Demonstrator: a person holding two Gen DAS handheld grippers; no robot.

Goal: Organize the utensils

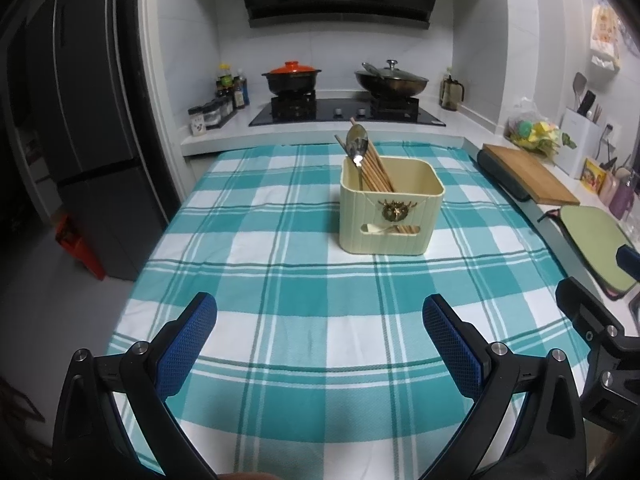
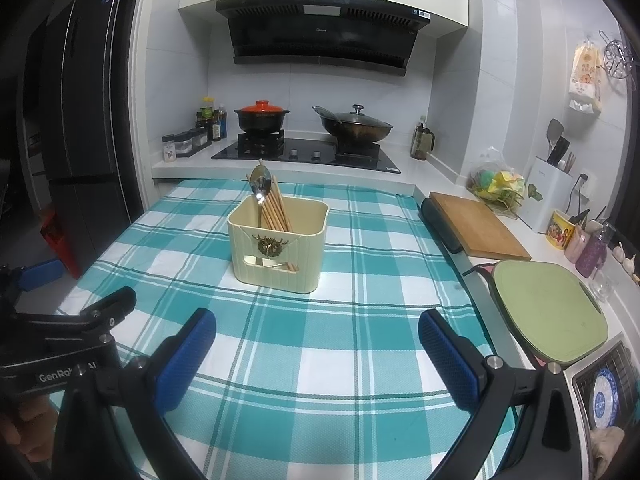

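Both claws gape empty, left claw and right claw; holder stands ahead, well apart, chopsticks leaning back-left.

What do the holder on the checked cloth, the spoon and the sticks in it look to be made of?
Holder: likely plastic, matte cream, with moulded ribbing and rounded corners. Spoon: polished metal; its bowl shows a bright glint. Chopsticks: probably wood or bamboo, with a plain tan, dull surface.
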